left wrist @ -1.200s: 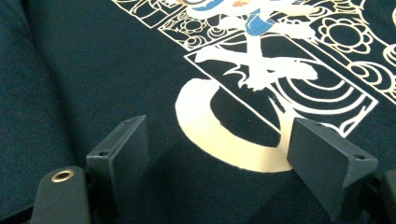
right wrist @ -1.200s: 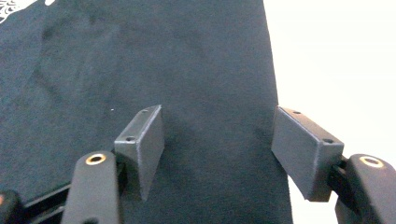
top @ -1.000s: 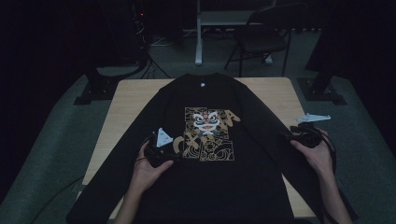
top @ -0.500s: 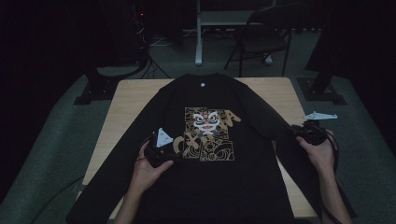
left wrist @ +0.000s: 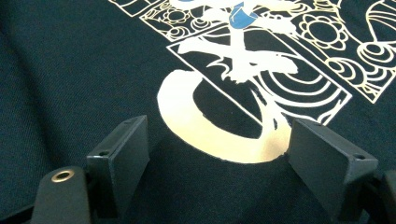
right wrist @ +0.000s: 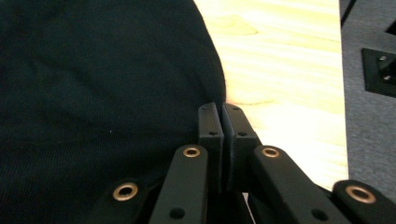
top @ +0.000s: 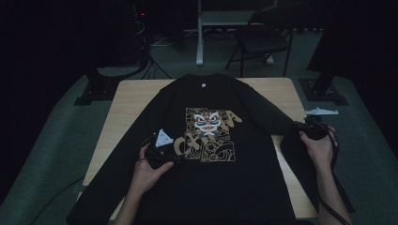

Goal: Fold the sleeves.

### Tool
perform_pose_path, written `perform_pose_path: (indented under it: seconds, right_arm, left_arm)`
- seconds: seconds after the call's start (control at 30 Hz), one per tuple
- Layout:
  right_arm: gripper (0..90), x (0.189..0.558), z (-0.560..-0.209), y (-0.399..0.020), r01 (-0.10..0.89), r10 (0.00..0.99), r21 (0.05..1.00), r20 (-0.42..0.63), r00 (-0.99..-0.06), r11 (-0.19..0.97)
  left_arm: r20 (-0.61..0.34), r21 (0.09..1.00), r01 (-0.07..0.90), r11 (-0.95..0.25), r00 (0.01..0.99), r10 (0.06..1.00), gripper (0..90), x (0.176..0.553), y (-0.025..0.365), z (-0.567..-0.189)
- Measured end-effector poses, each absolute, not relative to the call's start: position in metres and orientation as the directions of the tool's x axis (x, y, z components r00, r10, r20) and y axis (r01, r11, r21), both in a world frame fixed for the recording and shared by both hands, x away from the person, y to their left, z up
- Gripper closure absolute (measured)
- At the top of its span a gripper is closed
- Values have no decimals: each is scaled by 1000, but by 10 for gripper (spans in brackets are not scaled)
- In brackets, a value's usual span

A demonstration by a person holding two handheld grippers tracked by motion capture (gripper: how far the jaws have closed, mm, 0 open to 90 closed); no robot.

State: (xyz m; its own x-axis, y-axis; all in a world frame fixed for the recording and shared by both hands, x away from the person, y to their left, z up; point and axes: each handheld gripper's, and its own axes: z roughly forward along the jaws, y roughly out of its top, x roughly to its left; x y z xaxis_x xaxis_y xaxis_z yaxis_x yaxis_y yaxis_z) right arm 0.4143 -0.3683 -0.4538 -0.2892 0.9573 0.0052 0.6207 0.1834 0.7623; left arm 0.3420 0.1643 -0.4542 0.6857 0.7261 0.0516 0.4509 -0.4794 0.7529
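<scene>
Sweatshirt [top: 211,154] flat on table [top: 136,98], left gripper [left wrist: 219,154] fingers apart (over print), right gripper [right wrist: 222,123] fingers together at sleeve edge.

right gripper [top: 313,129] and sleeve [top: 300,150], now farther inward

The black long-sleeved shirt [top: 234,183] is matt knit cloth with a fine woven grain; its printed graphic [left wrist: 261,70], upper centre of the left gripper view, looks smooth and faintly glossy. The table [right wrist: 289,60] is pale wood with visible grain. The right gripper [right wrist: 222,119] has matt black plastic jaws with brass-coloured rivets.
</scene>
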Motion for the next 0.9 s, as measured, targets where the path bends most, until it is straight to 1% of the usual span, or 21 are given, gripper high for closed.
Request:
perform_pose_path:
  seconds: [0.07, 0.2, 0.7, 0.73, 0.9]
  right_arm:
    - [875, 415, -454, -365, 617, 957, 764, 0, -290, 187]
    - [875, 414, -450, -355, 596, 947, 778, 2, -322, 201]
    - [875, 412, -408, -319, 488, 908, 836, -27, -419, 250]
    - [875, 411, -402, -312, 469, 900, 844, -36, -435, 261]
    - [875, 409, -392, -303, 443, 888, 853, -50, -456, 275]
  left_arm:
    - [49, 752, 454, -478, 685, 727, 218, 342, 164, -454]
    - [43, 750, 459, -476, 684, 728, 218, 343, 165, -454]
    - [42, 750, 460, -476, 685, 728, 218, 343, 165, -454]
    - [42, 750, 459, -476, 685, 727, 218, 343, 165, -454]
    - [42, 750, 460, -475, 685, 728, 218, 343, 165, -454]
